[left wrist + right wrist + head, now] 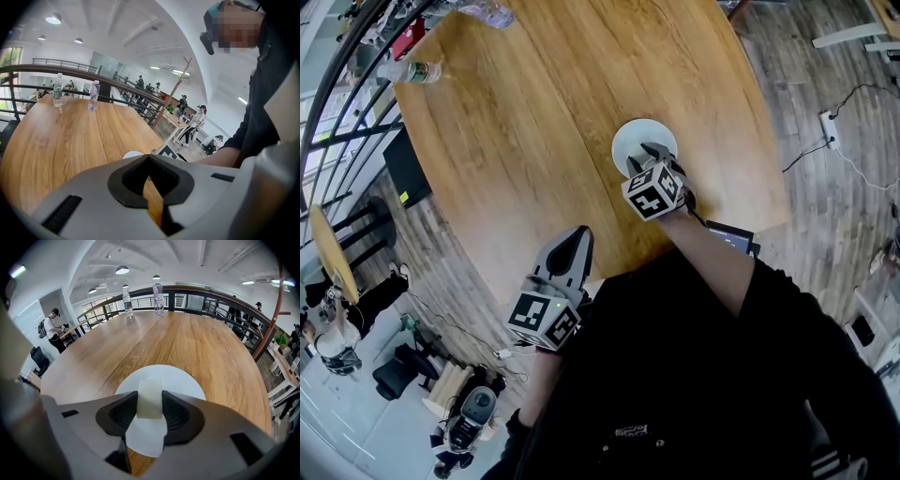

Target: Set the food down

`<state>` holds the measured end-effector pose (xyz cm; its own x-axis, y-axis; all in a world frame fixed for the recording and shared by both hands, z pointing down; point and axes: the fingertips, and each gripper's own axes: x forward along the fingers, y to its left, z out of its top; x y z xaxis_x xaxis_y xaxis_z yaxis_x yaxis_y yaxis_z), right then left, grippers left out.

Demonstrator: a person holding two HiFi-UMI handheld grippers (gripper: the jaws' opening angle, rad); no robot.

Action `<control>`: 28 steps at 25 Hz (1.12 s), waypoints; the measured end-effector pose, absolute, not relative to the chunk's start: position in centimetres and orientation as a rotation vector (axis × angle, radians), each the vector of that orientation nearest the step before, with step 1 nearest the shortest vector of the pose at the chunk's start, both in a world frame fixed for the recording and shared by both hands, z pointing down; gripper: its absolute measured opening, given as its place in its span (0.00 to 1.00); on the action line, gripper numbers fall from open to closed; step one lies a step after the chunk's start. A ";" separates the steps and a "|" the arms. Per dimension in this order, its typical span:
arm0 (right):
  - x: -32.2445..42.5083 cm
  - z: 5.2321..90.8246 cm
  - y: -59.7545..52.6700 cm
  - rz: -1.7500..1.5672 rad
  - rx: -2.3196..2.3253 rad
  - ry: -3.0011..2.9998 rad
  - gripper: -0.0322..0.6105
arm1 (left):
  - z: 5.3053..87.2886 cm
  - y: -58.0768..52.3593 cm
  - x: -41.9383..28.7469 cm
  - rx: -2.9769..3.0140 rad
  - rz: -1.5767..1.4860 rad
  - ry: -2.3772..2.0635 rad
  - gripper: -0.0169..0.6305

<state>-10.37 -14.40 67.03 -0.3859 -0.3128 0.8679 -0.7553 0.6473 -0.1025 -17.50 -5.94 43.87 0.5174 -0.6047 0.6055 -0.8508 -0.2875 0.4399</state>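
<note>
The right claw [150,402] clamps food block [149,390], seemingly above plate [183,380]; left claw [149,156] closed.

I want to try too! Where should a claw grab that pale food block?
Pinch its two flat opposite sides, coming down from above. The right claw holds the pale food block that way over the white plate, pads against its straight faces.
</note>
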 end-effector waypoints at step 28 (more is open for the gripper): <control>-9.5 66.4 -13.5 0.695 0.788 -1.968 0.43 | 41.6 -6.0 -18.0 2.086 0.378 -1.215 0.03</control>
<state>-9.53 -13.46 66.38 -0.4119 -0.2570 0.8742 -0.7488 0.6422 -0.1640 -17.98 -6.05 41.60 0.5208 -0.6504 0.5530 -0.8493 -0.3289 0.4130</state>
